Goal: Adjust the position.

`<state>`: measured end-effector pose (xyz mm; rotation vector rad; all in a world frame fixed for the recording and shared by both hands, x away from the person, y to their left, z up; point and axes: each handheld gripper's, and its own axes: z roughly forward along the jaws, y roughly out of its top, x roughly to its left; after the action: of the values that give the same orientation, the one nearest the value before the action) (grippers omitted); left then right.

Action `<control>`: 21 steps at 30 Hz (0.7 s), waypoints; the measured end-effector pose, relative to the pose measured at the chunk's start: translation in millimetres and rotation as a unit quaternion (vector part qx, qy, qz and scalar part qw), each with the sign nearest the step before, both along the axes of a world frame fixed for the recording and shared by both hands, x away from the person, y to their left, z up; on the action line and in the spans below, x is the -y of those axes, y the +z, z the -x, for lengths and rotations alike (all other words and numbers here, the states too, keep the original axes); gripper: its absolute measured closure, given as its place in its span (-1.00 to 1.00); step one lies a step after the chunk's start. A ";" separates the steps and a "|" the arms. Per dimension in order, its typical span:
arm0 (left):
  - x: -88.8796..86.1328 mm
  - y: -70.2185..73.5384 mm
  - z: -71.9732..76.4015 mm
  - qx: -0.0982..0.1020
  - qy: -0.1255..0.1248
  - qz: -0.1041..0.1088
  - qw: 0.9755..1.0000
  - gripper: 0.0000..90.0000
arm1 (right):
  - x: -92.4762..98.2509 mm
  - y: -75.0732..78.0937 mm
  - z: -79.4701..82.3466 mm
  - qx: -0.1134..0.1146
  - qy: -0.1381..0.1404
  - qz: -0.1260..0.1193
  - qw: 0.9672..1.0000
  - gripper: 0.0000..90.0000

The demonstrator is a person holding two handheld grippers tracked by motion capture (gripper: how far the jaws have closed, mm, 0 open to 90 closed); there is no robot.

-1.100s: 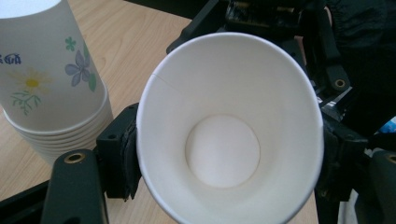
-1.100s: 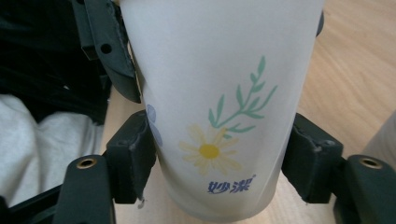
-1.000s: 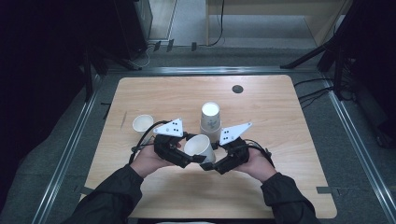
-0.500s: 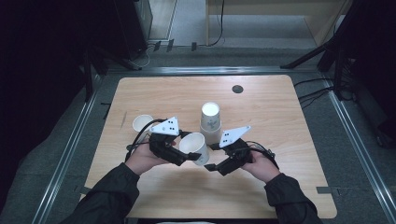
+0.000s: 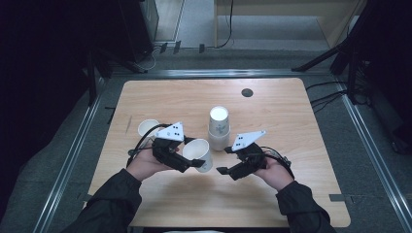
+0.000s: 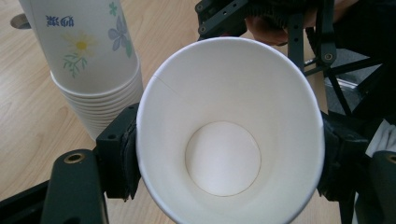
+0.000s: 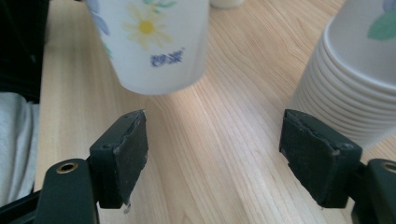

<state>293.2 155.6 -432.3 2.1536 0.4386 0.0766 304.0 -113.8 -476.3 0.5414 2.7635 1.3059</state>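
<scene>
Step in hand, judged: separating one cup from the inverted stack of flowered paper cups [image 5: 218, 127]. Left gripper [image 5: 194, 162] clamps a white flowered paper cup [image 5: 200, 153] between its pads. Right gripper [image 5: 223, 170], jaws just opened, holds nothing; cup lies just ahead. Next: left sets cup down.

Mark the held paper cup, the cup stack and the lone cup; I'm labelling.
held paper cup [image 6: 224, 163]: left gripper view, inside bottom.
cup stack [image 5: 219, 112]: high view, top base.
lone cup [image 5: 147, 128]: high view, open mouth.
</scene>
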 end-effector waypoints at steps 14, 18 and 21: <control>-18.4 1.2 -3.1 -0.002 0.002 -0.018 1.000 -0.45 | 26.1 12.0 -1.0 0.028 -0.062 -0.012 0.998 -0.47; -23.2 1.9 -2.7 -0.005 -0.010 -0.019 1.000 -0.45 | 32.4 13.9 -3.0 0.031 -0.072 -0.018 0.997 -0.47; -26.8 2.6 -2.7 -0.003 -0.010 -0.027 1.000 -0.45 | 35.1 14.8 -3.6 0.032 -0.077 -0.020 0.996 -0.47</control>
<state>295.9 182.4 -429.7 2.2122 0.4226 0.0715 307.6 -148.9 -461.5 0.6874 2.5919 1.3210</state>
